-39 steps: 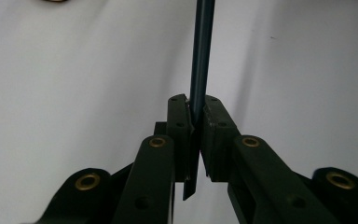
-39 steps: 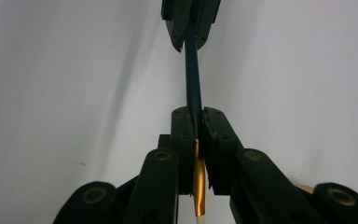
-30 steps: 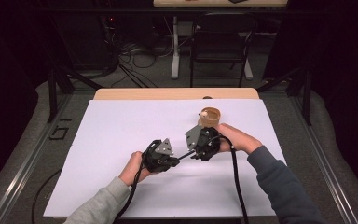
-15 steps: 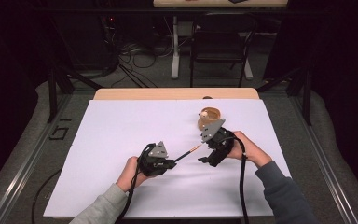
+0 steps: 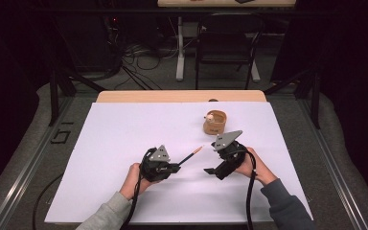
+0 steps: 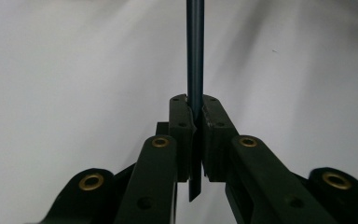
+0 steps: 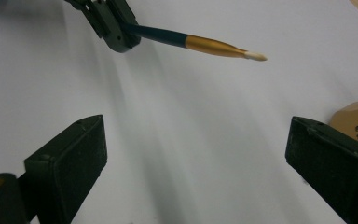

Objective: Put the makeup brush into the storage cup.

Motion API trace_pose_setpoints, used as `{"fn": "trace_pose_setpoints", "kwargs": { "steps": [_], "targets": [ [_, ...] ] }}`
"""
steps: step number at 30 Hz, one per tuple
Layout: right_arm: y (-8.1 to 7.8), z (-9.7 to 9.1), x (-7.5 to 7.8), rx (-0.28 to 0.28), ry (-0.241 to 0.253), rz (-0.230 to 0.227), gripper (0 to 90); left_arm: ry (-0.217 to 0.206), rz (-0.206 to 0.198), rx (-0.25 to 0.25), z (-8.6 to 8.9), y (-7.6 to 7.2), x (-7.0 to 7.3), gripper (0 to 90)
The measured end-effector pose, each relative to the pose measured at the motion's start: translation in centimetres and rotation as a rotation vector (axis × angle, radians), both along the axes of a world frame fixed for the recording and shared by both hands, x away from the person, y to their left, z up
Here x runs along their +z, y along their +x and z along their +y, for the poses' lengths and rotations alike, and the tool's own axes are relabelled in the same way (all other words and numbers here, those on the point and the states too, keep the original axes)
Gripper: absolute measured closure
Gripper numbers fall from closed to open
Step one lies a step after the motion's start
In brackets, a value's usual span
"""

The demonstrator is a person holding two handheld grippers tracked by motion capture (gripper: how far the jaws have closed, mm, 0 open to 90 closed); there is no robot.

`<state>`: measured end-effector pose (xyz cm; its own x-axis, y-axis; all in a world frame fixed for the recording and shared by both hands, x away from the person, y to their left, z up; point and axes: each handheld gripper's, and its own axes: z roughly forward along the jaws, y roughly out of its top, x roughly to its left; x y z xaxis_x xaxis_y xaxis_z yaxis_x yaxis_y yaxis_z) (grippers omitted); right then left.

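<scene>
The left claw (image 5: pixel 175 167) is clamped on the dark handle of a fine paintbrush (image 5: pixel 190 155), whose gold ferrule and pale tip point toward the small tan holder (image 5: pixel 214 123) farther back on the white table (image 5: pixel 115 139). The right claw (image 5: pixel 210 170) has just been opening and stands wide with nothing between its pads. To pass the brush well, I would bring the right claw squarely around the ferrule before the left lets go. There is open room on every side; the table edges lie well apart from both hands.
</scene>
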<state>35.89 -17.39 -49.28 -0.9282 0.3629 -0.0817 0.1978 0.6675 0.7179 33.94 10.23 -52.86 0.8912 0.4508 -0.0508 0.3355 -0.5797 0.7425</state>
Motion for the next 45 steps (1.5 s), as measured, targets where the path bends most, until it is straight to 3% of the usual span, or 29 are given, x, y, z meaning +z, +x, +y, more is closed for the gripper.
{"fn": "trace_pose_setpoints", "kwargs": {
  "steps": [8, 14, 18, 26, 33, 45],
  "targets": [
    [-0.3, 0.1, -0.9, -0.083, 0.070, 0.041, 2.8, -0.019, -0.015, 0.053, 0.2, 0.0, -0.1, 84.8],
    [-0.3, 0.1, -1.2, -0.107, 0.125, 0.081, 0.0, -0.046, -0.033, 0.081, 0.4, -0.2, -0.1, 84.8],
    [-0.4, 0.2, -1.5, -0.138, 0.203, 0.100, 0.0, -0.057, -0.029, 0.102, 0.4, -0.3, -0.3, 84.8],
    [-0.8, 1.1, -1.6, -0.172, 0.237, 0.114, 0.3, -0.076, -0.030, 0.132, 0.3, -0.3, -0.4, 84.9],
    [-1.0, 2.0, -1.5, -0.187, 0.254, 0.102, 14.4, -0.089, -0.037, 0.148, 0.0, -0.5, -0.5, 84.9],
    [-0.6, 3.1, -1.3, -0.276, 0.356, 0.090, 42.2, -0.097, -0.040, 0.164, -0.8, -0.6, -0.7, 84.9]
  ]
}}
